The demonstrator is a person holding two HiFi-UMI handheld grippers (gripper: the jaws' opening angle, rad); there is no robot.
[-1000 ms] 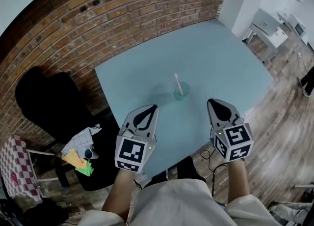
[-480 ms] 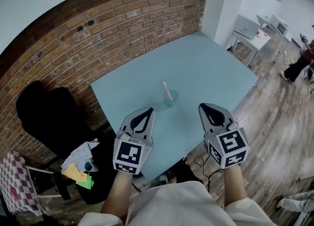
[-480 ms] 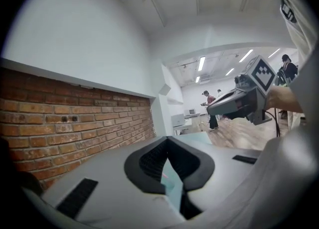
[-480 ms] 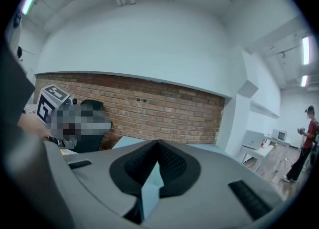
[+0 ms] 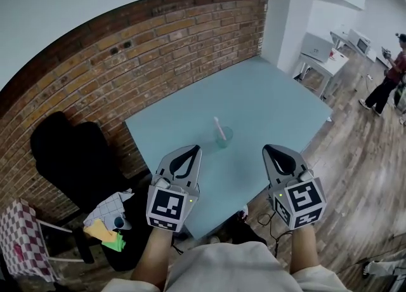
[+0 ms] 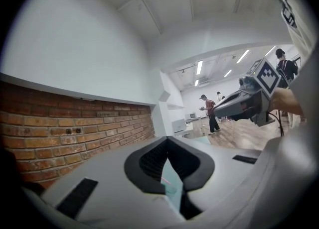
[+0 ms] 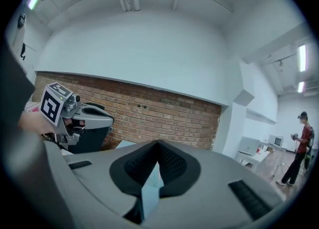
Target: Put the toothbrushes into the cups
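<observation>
Mostly, closed left tongs [image 6: 168,139] hide the cup [image 6: 173,189]; toothbrush [image 6: 166,180] barely shows.

**Left gripper** [image 5: 195,149] and **right gripper** [image 5: 267,149]: matching grey moulded shells tapering to a point, the jaws lined with black textured pads [image 7: 172,166]. A black rectangular slot [image 7: 247,198] marks the shell's upper face. At each rear sits a marker cube [image 5: 300,199] faced with black-and-white squares. The person wears a pale beige top [image 5: 222,270].
</observation>
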